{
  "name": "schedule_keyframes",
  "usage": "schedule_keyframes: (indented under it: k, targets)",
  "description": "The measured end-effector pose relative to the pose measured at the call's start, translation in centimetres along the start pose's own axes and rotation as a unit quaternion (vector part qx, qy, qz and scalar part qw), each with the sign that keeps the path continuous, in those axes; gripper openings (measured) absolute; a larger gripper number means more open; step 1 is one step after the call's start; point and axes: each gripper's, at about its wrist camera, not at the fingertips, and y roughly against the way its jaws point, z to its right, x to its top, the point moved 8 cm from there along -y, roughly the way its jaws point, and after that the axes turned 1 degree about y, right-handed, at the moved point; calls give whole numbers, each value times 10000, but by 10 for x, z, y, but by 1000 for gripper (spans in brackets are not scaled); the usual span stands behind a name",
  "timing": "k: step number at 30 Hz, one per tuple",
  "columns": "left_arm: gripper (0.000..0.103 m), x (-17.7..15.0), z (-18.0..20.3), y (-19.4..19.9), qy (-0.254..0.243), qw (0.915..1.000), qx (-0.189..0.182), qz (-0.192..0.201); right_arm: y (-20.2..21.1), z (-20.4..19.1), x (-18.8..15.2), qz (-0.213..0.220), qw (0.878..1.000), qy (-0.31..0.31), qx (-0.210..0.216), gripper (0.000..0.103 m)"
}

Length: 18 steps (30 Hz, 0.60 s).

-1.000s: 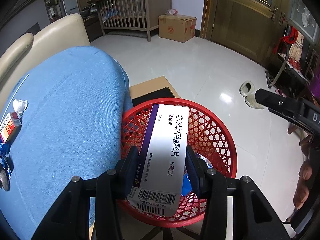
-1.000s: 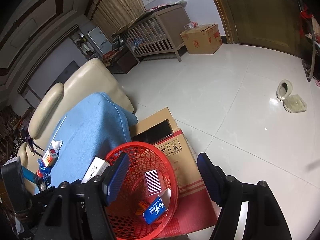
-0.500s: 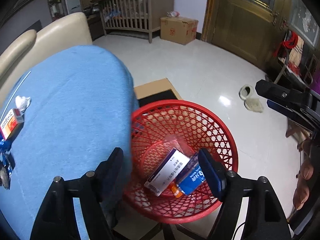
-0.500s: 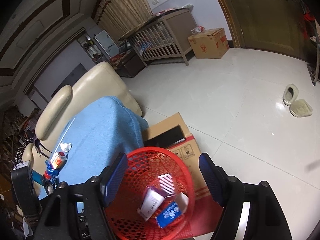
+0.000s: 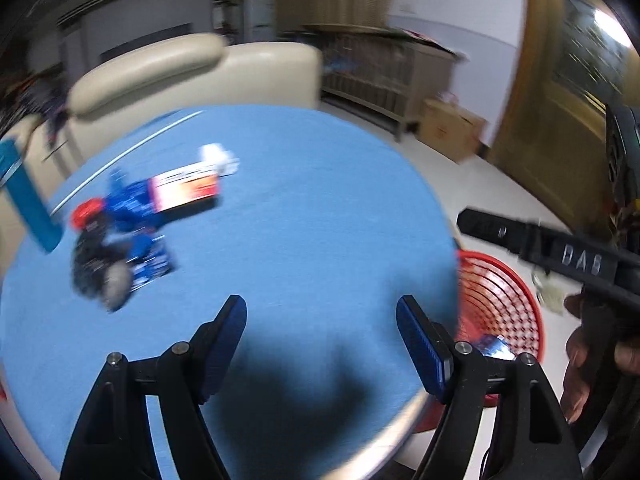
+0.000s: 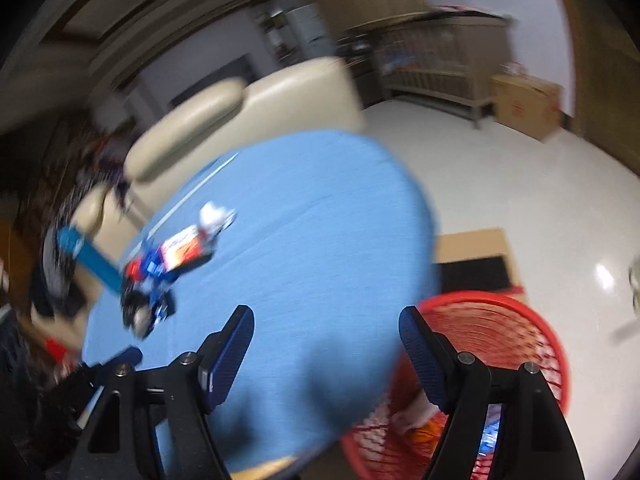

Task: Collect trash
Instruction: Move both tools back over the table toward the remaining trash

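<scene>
both pictures are blurry. the left gripper (image 5: 320,340) has its fingers wide apart and holds nothing. it hangs over the blue surface (image 5: 320,208). the right gripper (image 6: 326,350) is wide apart too, with nothing in it, over the edge of the same blue surface (image 6: 312,232).

a little heap of trash (image 5: 136,224) lies on the surface at about 10 o'clock from the left gripper. in it are a red and white box (image 5: 186,190), a white crumpled bit (image 5: 218,156) and some blue wrappers (image 5: 148,256). the same heap (image 6: 168,268) shows in the right view at 10 o'clock.

the red basket (image 5: 508,312) sits low at 3 o'clock, beside the surface. in the right view the red basket (image 6: 516,344) has some bits of trash at its bottom. a cream sofa (image 5: 192,76) is behind the surface at 12 o'clock.
</scene>
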Motion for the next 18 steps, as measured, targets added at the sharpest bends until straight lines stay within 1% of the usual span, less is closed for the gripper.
schedule_keyframes:
  k: [1, 4, 7, 8, 11, 13, 18]
  targets:
    - [78, -2, -16, 2, 196, 9998, 41, 25, -9, -21, -1, -87, 9997, 227, 57, 78]
    - [78, -7, -53, 6, 621, 9979, 165, 86, -29, -61, -11, -397, 9969, 680, 94, 78]
    - [78, -13, -87, 9, 921, 9951, 325, 145, -47, -87, -22, -675, 9929, 975, 87, 78]
    - [78, -15, -99, 10, 1035, 9937, 403, 169, -56, -94, -26, -802, 9908, 1087, 11, 78]
    - [78, -20, -126, 12, 1273, 9902, 540, 199, -68, -103, -32, -969, 9878, 1218, -71, 80]
    - [78, -23, -147, 11, 1439, 9872, 644, 222, -73, -105, -33, -1054, 9866, 1242, -102, 84]
    - [78, -31, -186, 15, 1656, 9813, 939, 270, -88, -116, -36, -1219, 9827, 1374, -225, 85]
